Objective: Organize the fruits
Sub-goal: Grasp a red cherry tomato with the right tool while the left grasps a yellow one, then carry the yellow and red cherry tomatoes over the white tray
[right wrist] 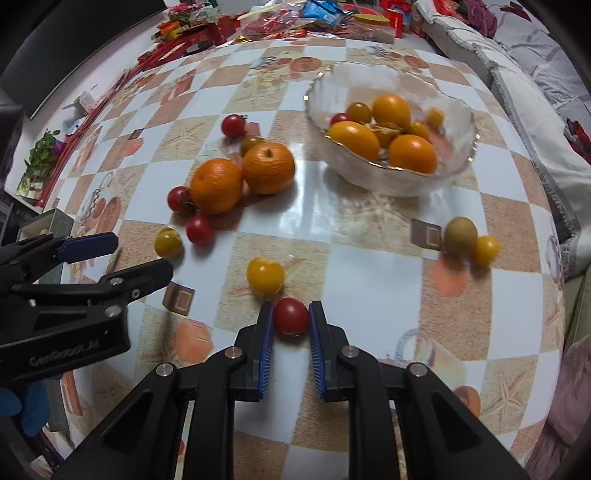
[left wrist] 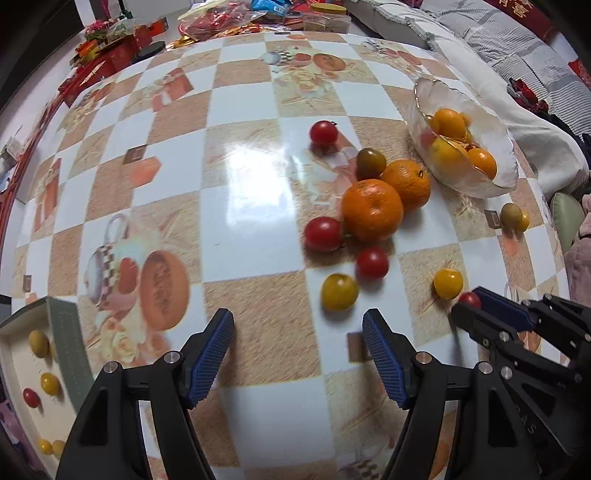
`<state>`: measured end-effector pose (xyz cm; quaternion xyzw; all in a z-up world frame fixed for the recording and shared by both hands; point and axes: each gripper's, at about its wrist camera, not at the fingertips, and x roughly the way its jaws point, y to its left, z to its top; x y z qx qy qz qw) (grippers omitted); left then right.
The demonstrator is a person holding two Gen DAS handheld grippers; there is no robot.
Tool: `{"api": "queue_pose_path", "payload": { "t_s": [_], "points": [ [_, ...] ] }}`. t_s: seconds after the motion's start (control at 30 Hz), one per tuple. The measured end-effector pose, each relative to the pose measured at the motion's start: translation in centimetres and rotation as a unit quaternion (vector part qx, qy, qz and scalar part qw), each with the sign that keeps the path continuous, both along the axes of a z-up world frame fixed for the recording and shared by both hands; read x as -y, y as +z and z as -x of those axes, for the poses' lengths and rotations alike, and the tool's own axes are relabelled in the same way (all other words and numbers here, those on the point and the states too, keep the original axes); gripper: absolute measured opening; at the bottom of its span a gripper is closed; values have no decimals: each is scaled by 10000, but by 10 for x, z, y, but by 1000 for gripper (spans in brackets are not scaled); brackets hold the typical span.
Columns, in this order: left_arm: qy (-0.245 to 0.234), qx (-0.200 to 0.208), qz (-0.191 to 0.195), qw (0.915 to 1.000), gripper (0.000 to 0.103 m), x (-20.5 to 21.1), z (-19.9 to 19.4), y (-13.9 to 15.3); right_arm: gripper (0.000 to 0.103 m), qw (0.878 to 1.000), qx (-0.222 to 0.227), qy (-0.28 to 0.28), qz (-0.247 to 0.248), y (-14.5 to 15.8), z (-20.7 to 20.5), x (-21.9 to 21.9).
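My right gripper (right wrist: 291,314) is shut on a red cherry tomato (right wrist: 291,315) at the table's near edge; it also shows in the left wrist view (left wrist: 470,300). My left gripper (left wrist: 298,325) is open and empty above the table, left of the right one. Two oranges (right wrist: 240,177) lie mid-table with red, yellow and green cherry tomatoes around them. A yellow tomato (right wrist: 265,276) lies just beyond the held one. A glass bowl (right wrist: 458,162) at the far right holds several small oranges and tomatoes. A box (left wrist: 16,354) at the left holds several small tomatoes.
A green tomato (right wrist: 460,235) and a yellow one (right wrist: 487,249) lie near the table's right edge. Red packages and snack bags (right wrist: 280,22) crowd the table's far side. Bedding (left wrist: 509,44) lies to the right of the table.
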<state>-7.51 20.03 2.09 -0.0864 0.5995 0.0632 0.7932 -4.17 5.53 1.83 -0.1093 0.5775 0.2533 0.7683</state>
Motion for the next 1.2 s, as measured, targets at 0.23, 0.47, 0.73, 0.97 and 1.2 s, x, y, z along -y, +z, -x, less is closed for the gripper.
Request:
{"api": "queue_pose_path", "payload": {
  "t_s": [0.23,0.47,0.73,0.97,1.2],
  "points": [
    [-102,74,-178,9998,47,10,-14,-2,20,9999,-126,-67,-98,-1,-4,5],
    [-46,147,296,9994,21,9,-15,3,20,9987,-361,-182,-322,5,-3,13],
    [83,184,356,9992,21,7,21,18,20,9973,-573,-226,-411,15,5,21],
    [386,250,439,9980,21,-9,60,37,20,9964,-726,-185,-389,25,20,19],
    [723,335,412,9960,21,-36,104,58,21,9964,-741,116,-384,42,40,-3]
  ]
}}
